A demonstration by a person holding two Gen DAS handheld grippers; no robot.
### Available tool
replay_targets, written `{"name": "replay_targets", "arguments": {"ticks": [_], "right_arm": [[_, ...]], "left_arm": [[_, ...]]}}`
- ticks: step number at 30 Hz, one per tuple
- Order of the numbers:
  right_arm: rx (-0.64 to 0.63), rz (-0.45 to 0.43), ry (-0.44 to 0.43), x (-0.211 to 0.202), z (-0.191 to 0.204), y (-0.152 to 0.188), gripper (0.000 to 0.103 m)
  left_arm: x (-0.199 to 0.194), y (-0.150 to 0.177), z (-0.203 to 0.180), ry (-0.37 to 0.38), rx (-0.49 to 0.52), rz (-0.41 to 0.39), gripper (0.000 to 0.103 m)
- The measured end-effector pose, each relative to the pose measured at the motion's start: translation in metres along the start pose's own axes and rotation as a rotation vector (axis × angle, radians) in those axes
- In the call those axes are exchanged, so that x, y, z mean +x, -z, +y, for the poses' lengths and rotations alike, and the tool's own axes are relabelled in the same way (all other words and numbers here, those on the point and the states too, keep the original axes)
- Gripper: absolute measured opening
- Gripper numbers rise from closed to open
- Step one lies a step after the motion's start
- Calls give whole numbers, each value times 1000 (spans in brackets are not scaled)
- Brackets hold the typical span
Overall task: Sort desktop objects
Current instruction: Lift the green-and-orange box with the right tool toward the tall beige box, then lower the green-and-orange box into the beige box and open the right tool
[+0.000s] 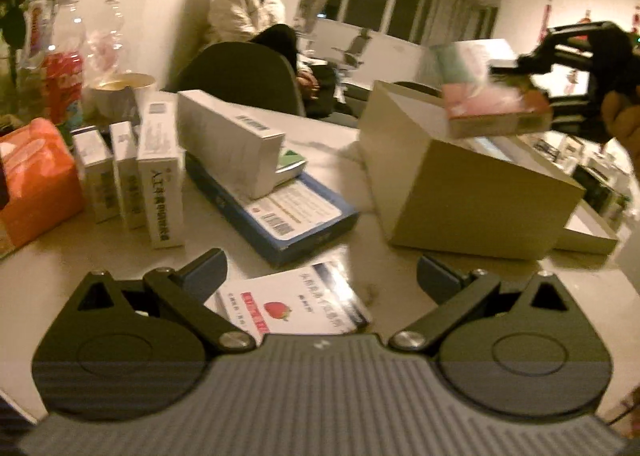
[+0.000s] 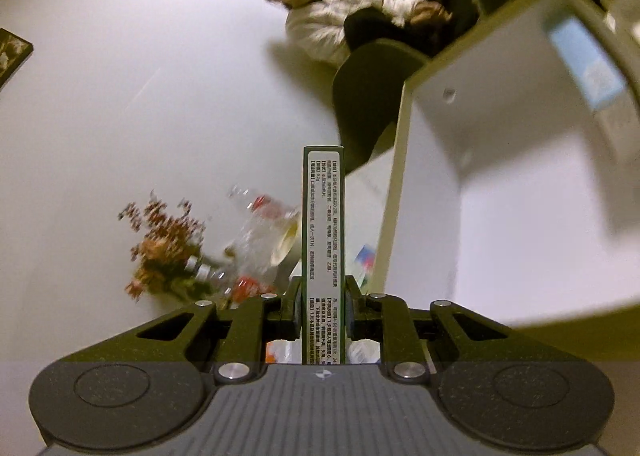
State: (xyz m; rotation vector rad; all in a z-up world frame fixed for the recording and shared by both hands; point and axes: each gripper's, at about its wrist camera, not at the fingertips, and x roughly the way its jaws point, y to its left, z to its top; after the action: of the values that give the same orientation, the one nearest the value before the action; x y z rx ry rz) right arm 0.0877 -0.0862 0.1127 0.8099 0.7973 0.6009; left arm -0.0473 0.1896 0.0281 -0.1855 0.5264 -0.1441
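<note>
My left gripper (image 1: 320, 276) is open, low over the pale table. Just beneath and between its fingers (image 1: 204, 272) lies a white flat box with a strawberry picture (image 1: 292, 308). At upper right of the left wrist view, my right gripper (image 1: 508, 71) holds a flat pink-faced box (image 1: 496, 107) in the air above the open tan cardboard box (image 1: 460, 183). In the right wrist view the right gripper (image 2: 322, 300) is shut on that flat box (image 2: 322, 215), seen edge-on with small print along its side. The tan box's white inside (image 2: 500, 175) fills the right of that view.
Three small white boxes (image 1: 124, 175) stand at left beside an orange tissue box (image 1: 32, 175). A long white box (image 1: 232, 143) lies on a blue box (image 1: 280, 211). Bottles, a paper cup (image 1: 120, 91) and flowers stand behind. A person (image 1: 256, 11) sits beyond a chair (image 1: 240, 75).
</note>
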Motion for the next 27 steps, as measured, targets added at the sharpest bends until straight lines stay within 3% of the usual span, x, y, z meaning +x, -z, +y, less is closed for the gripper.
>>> {"name": "replay_targets", "arguments": {"ticks": [11,17,27], "right_arm": [[-49,-68,209,1,-9,-60,22],[-120,-27,380,26,-18,-77,22],[-350,87,747,91,-27,-95,22]], "left_arm": [[9,9,6,-114,-38,0,103],[15,11,8,-155,-52,6,103],[26,20,3,-198,-25,17,103]]}}
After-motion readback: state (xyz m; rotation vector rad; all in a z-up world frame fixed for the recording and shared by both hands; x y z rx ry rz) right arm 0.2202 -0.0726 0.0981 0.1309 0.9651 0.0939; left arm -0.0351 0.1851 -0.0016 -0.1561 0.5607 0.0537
